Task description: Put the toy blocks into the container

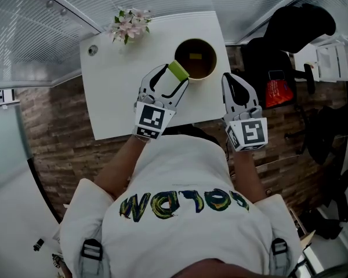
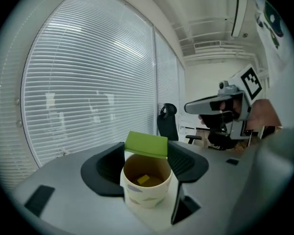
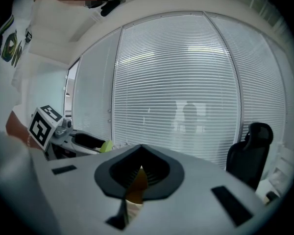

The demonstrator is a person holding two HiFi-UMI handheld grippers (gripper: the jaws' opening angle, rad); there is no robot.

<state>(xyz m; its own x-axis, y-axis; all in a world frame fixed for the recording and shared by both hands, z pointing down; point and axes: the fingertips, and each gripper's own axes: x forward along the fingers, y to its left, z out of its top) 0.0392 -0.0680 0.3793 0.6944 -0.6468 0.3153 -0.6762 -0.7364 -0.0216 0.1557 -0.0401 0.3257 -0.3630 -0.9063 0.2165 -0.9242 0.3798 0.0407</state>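
The green block [image 1: 178, 70] is clamped in the left gripper [image 1: 174, 77], poised at the rim of the container [image 1: 216, 59], which stands near the table's [image 1: 122, 97] right edge and holds a yellow block [image 2: 143, 179]. This looks like the drop step: next, centre the block over the mouth and let go. The right gripper [image 1: 232, 81] hangs closed and empty beside the container.

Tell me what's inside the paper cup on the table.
One yellow block lies on the bottom of the cup. The green block in the left gripper hangs over the rim, covering part of the inside, so anything under it can't be seen.
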